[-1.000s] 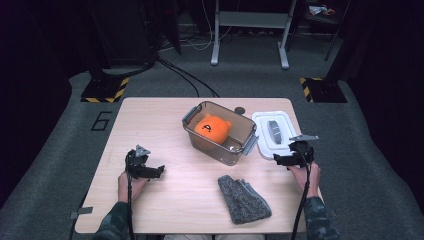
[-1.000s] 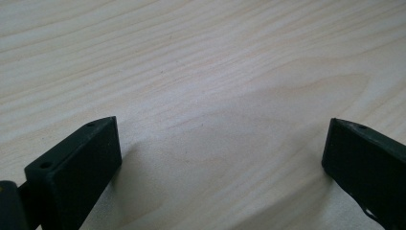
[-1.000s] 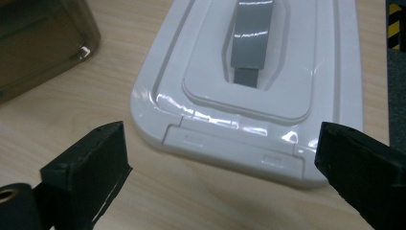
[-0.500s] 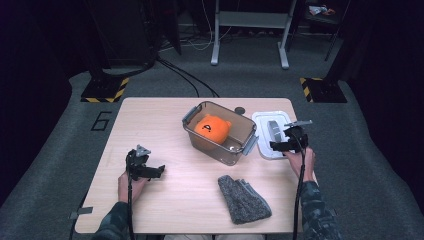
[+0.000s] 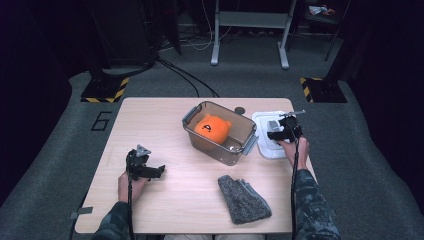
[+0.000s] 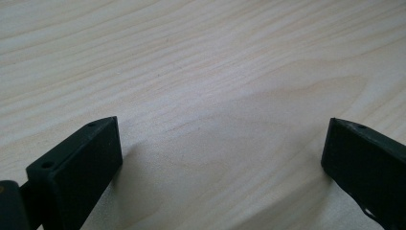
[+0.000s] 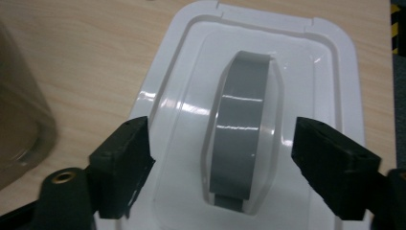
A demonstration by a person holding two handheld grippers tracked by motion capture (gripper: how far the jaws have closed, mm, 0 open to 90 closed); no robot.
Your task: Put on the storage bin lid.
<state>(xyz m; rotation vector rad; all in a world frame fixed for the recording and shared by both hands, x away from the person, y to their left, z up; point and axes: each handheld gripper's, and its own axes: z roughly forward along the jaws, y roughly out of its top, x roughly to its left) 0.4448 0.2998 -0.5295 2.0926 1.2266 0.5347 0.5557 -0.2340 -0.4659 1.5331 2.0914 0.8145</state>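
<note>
Starting at the left of the high view, I see my left gripper (image 5: 145,169) resting low over bare wood, its body small and dark enough that its shape is hard to read there. Its own view settles it: two blocky matte-black jaws stand wide apart with nothing between them, above the pale, finely grained table (image 6: 215,86).

Moving toward the middle, the clear plastic bin (image 5: 220,131) has rounded corners and grey latches; its tinted walls blur the lower part of the orange toy (image 5: 212,128), a smooth rounded thing with two small ears and a dark mark I cannot make out. Nearer my edge lies a grey knitted cloth (image 5: 243,199), nubbly and loosely folded.

At the right, the white lid (image 7: 306,62) lies flat on the table just beside the bin, glossy moulded plastic with a raised rim and a grey arched handle (image 7: 242,124). My right gripper (image 7: 222,158) hovers over it, and its jaws have just been closing; they stand fairly wide, straddling the handle without touching it. The hand hides part of the lid from above, and the lid's near end is cut off in the right gripper view.
</note>
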